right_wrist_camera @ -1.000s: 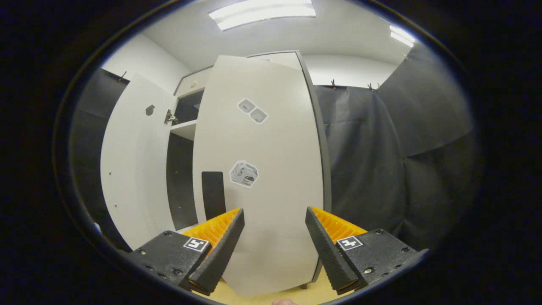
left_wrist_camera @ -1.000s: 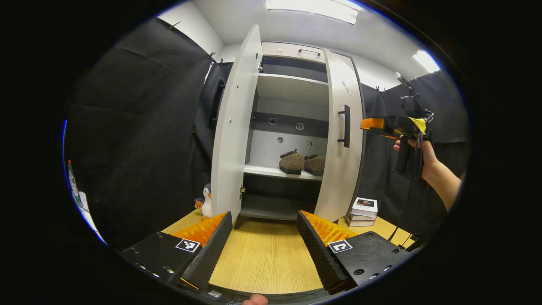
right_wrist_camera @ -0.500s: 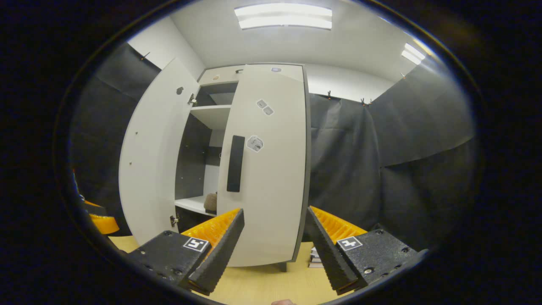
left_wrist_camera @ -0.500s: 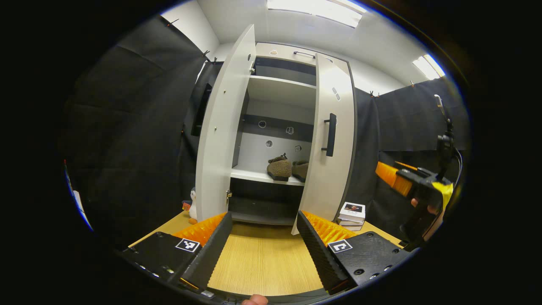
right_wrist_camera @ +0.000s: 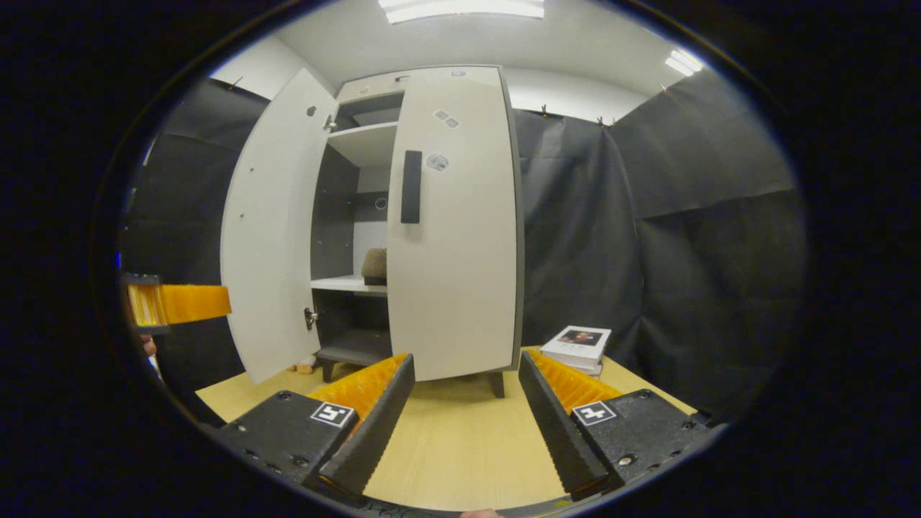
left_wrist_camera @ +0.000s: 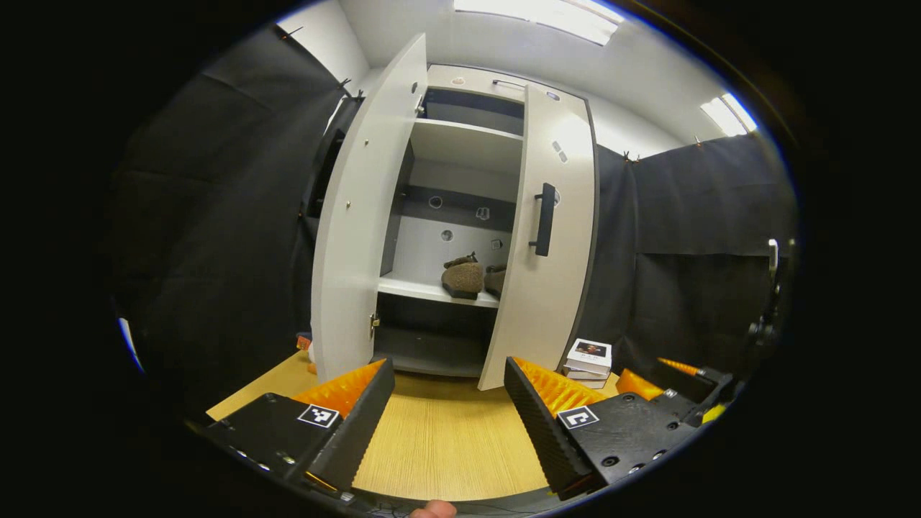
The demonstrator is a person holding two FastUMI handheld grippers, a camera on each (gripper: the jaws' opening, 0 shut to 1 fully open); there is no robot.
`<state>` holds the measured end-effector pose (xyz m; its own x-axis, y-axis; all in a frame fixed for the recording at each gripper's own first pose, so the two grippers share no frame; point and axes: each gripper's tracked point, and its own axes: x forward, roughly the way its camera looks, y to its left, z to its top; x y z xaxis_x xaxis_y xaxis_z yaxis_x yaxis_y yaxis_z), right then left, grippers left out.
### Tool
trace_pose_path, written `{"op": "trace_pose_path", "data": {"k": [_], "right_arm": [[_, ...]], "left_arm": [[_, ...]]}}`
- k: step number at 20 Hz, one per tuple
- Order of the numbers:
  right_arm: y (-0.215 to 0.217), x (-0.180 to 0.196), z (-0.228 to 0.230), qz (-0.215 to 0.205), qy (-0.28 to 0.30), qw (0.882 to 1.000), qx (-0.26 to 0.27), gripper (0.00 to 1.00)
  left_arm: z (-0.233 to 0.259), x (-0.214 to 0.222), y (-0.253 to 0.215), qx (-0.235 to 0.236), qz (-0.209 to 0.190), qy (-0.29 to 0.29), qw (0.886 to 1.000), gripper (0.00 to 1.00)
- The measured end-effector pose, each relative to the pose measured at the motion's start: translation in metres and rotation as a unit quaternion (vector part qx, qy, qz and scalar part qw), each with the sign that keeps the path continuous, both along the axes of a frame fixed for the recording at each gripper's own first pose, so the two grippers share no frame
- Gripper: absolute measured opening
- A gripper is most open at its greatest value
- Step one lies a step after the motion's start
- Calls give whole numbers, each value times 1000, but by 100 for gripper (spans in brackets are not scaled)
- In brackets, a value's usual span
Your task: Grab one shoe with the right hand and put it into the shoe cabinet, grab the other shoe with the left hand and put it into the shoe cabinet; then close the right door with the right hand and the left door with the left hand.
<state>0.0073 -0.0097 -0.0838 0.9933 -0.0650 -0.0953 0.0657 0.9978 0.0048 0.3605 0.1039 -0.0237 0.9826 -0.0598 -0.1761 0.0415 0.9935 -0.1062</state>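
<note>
L view: both shoes (left_wrist_camera: 471, 277) on shelf; R view: one. Both grippers (left_wrist_camera: 450, 410) (right_wrist_camera: 466, 403) released, holding nothing.

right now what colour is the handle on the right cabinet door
Black, a vertical bar handle on the pale grey right door; it shows best in the left gripper view.

Black cloth (right_wrist_camera: 647, 216) hangs on every side, clipped along its top edge, with a plain white wall (left_wrist_camera: 633, 129) showing above it (creases run across the cloth at the right). Overhead, 2 long ceiling lights (left_wrist_camera: 536, 11) glow on a white ceiling. The floor of the booth is a pale wood-grain table (left_wrist_camera: 446, 446), lit evenly. At the right, near the cloth, a small stack of books (right_wrist_camera: 579, 345) lies flat. By the table's far left edge some small toy (left_wrist_camera: 306, 345) peeks out, too hidden to tell.
</note>
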Motion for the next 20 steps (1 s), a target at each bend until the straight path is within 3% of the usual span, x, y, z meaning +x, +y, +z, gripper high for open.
{"op": "trace_pose_path", "data": {"k": [4, 12, 18, 20], "right_arm": [[-14, -4, 0, -14, 3, 1000, -12, 94], [-4, -7, 1, -4, 2, 1000, -13, 95], [9, -5, 4, 12, -1, 1000, -25, 95], [9, -3, 4, 11, -2, 1000, -22, 95]], "left_arm": [[51, 15, 37, -8, 27, -59, 998, 94], [132, 69, 184, 46, 170, -122, 977, 94], [135, 113, 243, 21, 185, -109, 976, 94], [129, 134, 254, 19, 172, -96, 980, 94]]}}
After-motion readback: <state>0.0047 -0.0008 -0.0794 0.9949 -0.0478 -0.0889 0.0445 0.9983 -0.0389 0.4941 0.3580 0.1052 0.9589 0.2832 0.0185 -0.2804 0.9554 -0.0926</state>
